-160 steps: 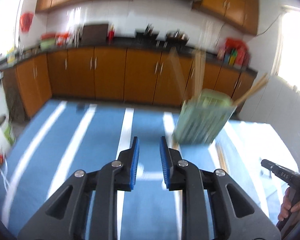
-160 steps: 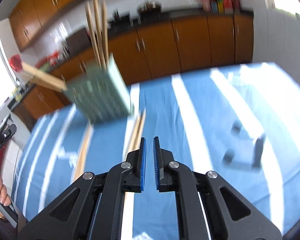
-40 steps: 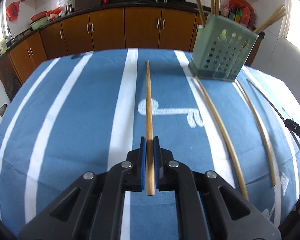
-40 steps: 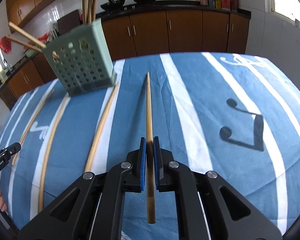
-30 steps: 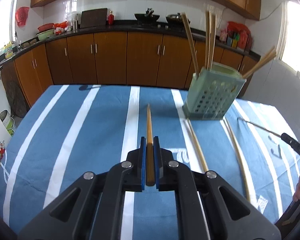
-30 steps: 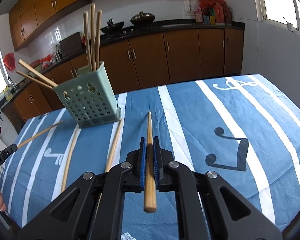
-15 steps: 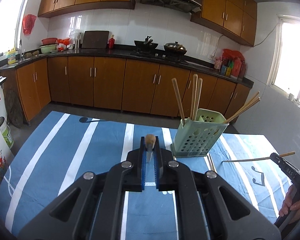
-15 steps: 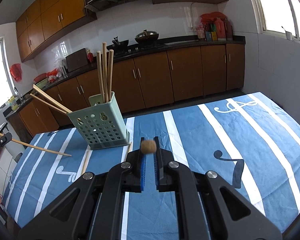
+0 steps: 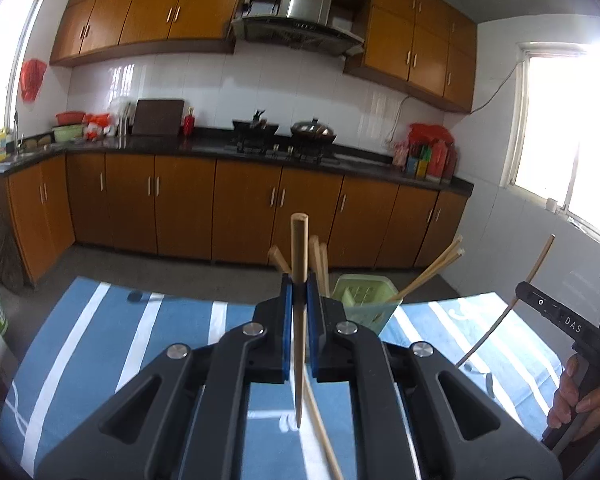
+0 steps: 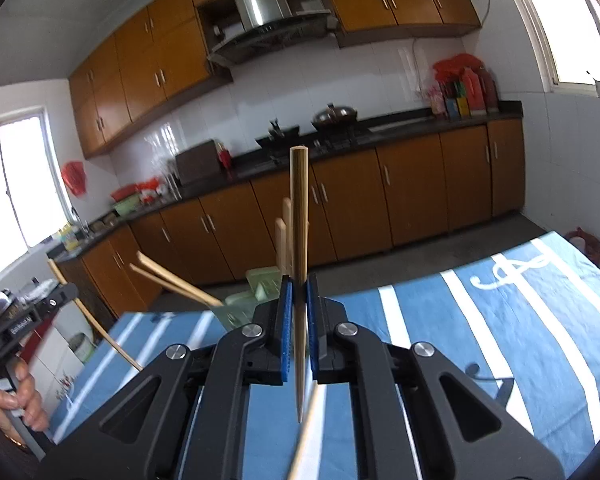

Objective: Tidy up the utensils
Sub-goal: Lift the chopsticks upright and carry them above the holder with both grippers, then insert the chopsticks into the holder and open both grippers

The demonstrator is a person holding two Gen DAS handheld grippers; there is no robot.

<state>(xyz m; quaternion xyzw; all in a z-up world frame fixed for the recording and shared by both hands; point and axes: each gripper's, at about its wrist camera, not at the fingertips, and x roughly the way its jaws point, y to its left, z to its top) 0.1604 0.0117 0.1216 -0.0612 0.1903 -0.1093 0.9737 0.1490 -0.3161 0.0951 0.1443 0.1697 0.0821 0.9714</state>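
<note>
Left wrist view: the left tongs [image 9: 299, 300] pinch a chopstick [image 9: 299, 264] near its middle, upright above the desk [image 9: 100, 332], the green holder [image 9: 364, 300] just beyond. It looks light, stiff and smooth, so a mid-shaft grip suits it

Right wrist view: the right tongs [image 10: 299, 300] likewise clamp a second chopstick [image 10: 299, 216], tip down, raised level
</note>
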